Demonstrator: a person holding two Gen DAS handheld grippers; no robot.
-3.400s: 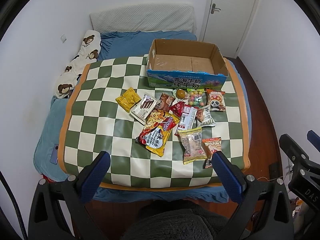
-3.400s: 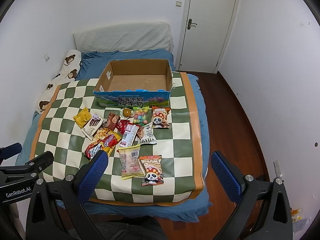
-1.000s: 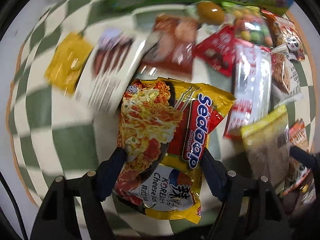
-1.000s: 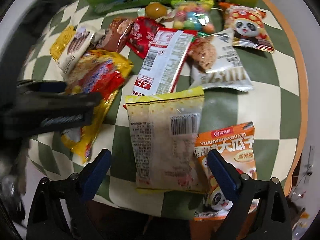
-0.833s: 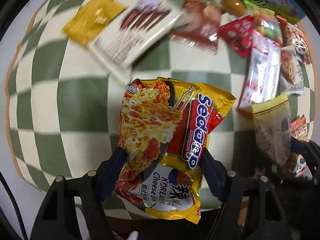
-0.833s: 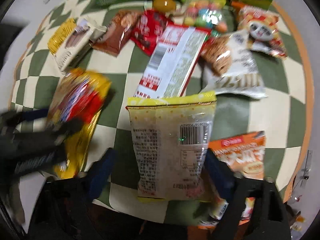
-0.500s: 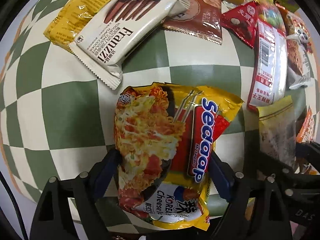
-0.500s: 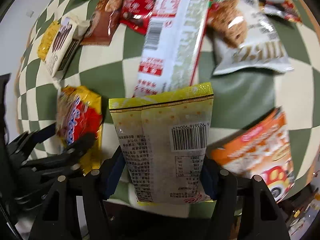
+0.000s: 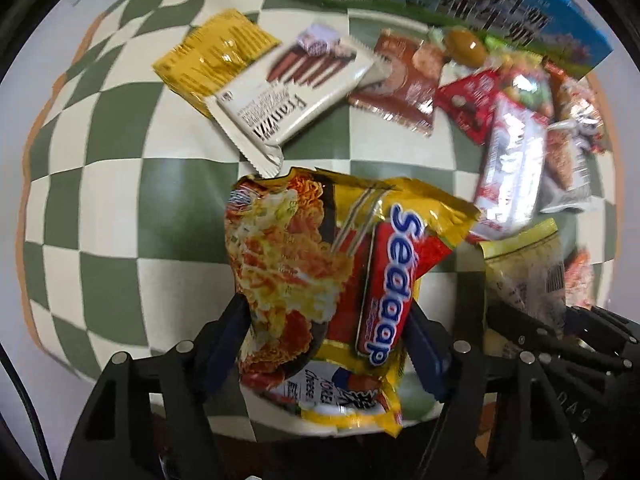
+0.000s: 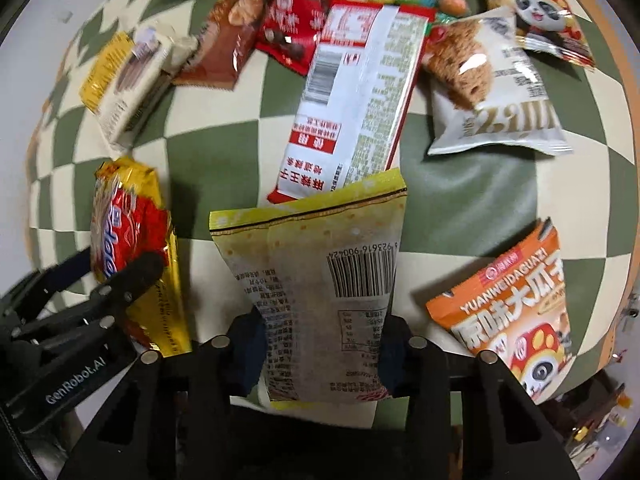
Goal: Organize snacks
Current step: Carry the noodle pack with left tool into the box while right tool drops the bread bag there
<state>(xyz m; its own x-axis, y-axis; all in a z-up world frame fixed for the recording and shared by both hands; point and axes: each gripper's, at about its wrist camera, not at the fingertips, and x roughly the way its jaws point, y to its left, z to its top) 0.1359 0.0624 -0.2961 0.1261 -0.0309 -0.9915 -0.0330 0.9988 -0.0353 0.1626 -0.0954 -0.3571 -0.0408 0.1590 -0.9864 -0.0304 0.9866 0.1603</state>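
A yellow and red Sedaap noodle packet [image 9: 320,264] sits crumpled between the blue pads of my left gripper [image 9: 326,344], whose jaws are closing on it. It hangs over the green and cream checkered mat [image 9: 100,200]. My right gripper [image 10: 320,350] is shut on a pale yellow cracker packet [image 10: 316,256], barcode side up. The blue and green front of the cardboard box [image 9: 460,4] shows at the top of the left wrist view. Each gripper appears at the edge of the other's view.
Loose snacks lie between me and the box: a white Franzzi cookie pack [image 9: 296,92], a yellow packet [image 9: 212,56], a brown packet [image 9: 400,84], a long red and white packet [image 10: 360,92], a white puff bag [image 10: 492,96] and an orange panda bag [image 10: 516,308].
Both grippers dropped from above the bed to the snacks. The left jaws widened around the noodle packet, then pinched it again. The right jaws closed from wide onto the yellow packet.
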